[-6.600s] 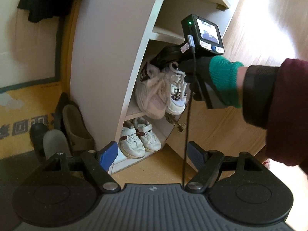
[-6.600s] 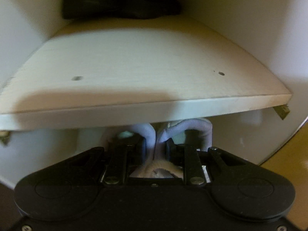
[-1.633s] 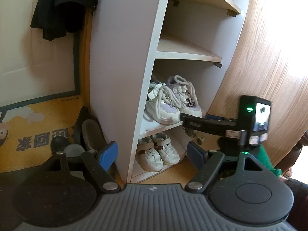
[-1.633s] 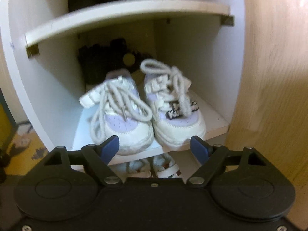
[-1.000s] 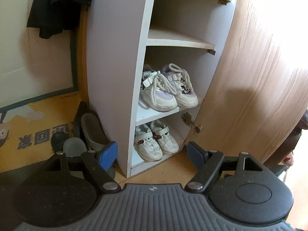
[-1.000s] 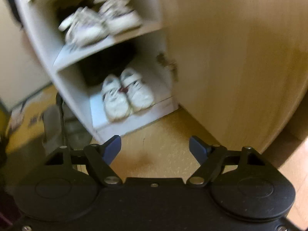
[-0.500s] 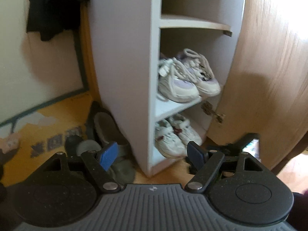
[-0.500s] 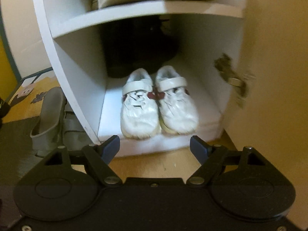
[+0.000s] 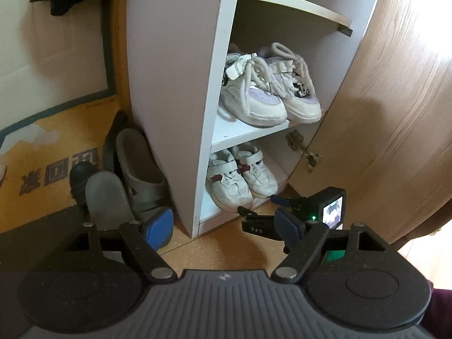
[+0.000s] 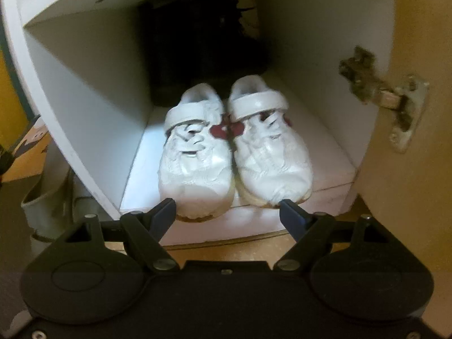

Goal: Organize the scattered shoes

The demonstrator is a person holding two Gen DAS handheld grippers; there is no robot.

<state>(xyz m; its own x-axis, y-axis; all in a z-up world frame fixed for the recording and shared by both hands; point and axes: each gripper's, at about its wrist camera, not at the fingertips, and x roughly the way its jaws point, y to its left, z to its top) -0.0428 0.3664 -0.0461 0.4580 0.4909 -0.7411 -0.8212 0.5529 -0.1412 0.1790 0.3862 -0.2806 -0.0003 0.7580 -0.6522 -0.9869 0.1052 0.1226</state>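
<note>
A: The right gripper (image 10: 227, 210) has dropped from the middle shelf to the bottom one. It now sits just in front of the white strap shoes (image 10: 236, 147), jaws wide, nothing between them.

B: And the laced pair?

A: The laced sneakers (image 9: 269, 89) stand side by side on the middle shelf (image 9: 240, 132), toes to the front. A few seconds back the right gripper was up at that shelf among them; now it is clear of them, so that pair looks placed.

B: What of the left gripper (image 9: 223, 224)?

A: Wide as well, and empty. It has sunk a little and hangs back from the cabinet (image 9: 175, 56), with the right gripper showing low at its right, near the open door (image 9: 395, 113).

B: So what remains?

A: Probably the grey slippers (image 9: 132, 169) on the floor left of the cabinet, leaning against its side beside a dark shoe (image 9: 82, 175). The strap shoes already sit square on the bottom shelf (image 10: 333, 175), in front of something black that is too dark to name. Whether the right gripper means to straighten them or just passes by cannot be told.
</note>
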